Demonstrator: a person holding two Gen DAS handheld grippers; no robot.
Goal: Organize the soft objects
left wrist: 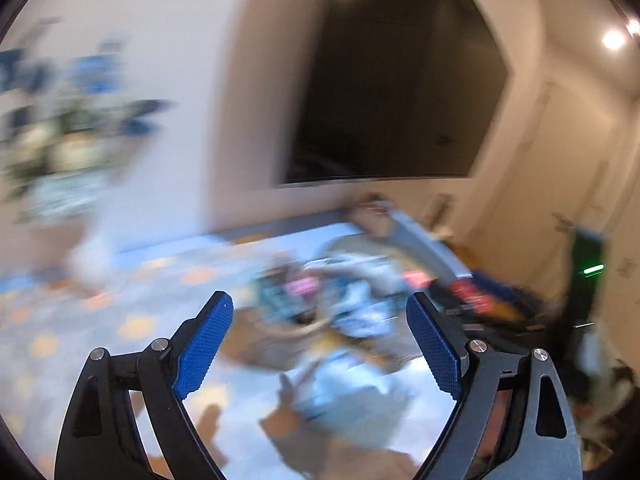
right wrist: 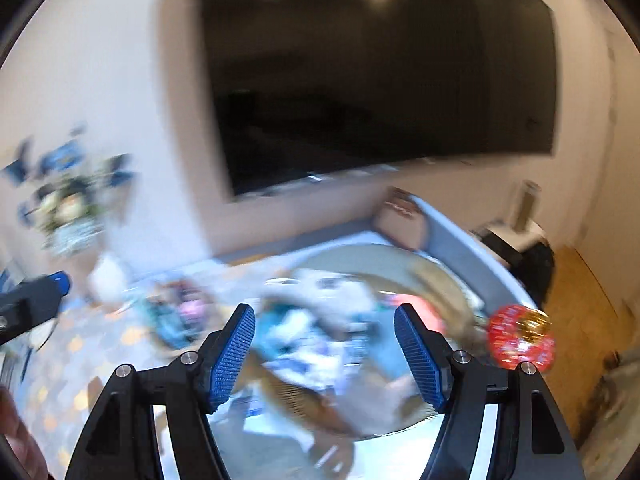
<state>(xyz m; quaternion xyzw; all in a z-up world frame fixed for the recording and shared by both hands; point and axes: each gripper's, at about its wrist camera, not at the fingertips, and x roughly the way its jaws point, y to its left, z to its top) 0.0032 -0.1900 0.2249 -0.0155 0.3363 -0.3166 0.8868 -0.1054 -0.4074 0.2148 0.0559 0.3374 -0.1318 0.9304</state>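
Everything is smeared with motion blur in both views, so detail is scarce. In the left wrist view, upper left, a blurred blue-and-green wall decoration [left wrist: 76, 120] streaks across the pale wall [left wrist: 180, 60]. Moving right, a big dark screen [left wrist: 392, 92] fills the upper middle. Below it lies a patterned mat [left wrist: 120, 320] with orange spots, and on it, centre frame, a blurred heap of soft things [left wrist: 352, 312], pale blue, pink and tan; single items cannot be told apart. At the bottom the left gripper [left wrist: 320, 344] shows its blue pads [left wrist: 204, 348] spread wide, nothing between them, the heap lying beyond. Far right, a green light [left wrist: 594, 269] glows on a dark stand.

Over to the right wrist view. At the bottom left edge a bit of a hand [right wrist: 20, 436] peeks in, and just above it, at the left edge, the left gripper's tip [right wrist: 36, 300] juts into frame. The decoration [right wrist: 68, 204] sits upper left, the screen [right wrist: 380, 72] tops the middle. Below, the heap [right wrist: 320, 336] sits in a round basket [right wrist: 440, 276] at centre, too blurred to sort out. The right gripper [right wrist: 324, 352] holds its pads [right wrist: 234, 356] well apart, gripping nothing. Just right of its right finger, a red patterned ball [right wrist: 520, 338] shows against the basket's edge; whether it rests or hangs free I cannot tell.
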